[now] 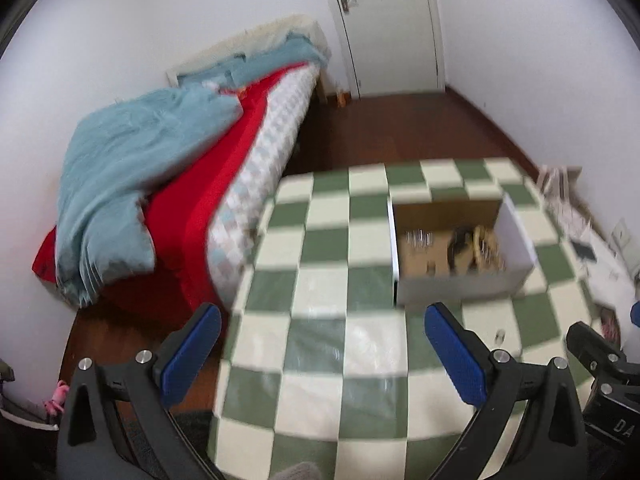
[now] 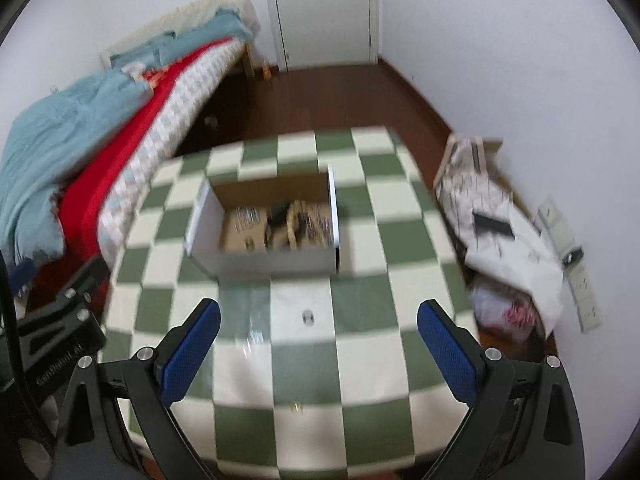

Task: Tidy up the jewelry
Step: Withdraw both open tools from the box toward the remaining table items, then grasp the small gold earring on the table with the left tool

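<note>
A bed [image 2: 100, 128] with a blue blanket lies far left of the green-and-white checkered table [image 2: 360, 320]. On it sits an open white box [image 2: 264, 256], blurred jewelry [image 2: 300, 220] inside. A small ring-like piece [image 2: 308, 317] lies near it; left gripper [image 1: 320, 356] and right gripper [image 2: 318, 354] hover spread, empty.
</note>
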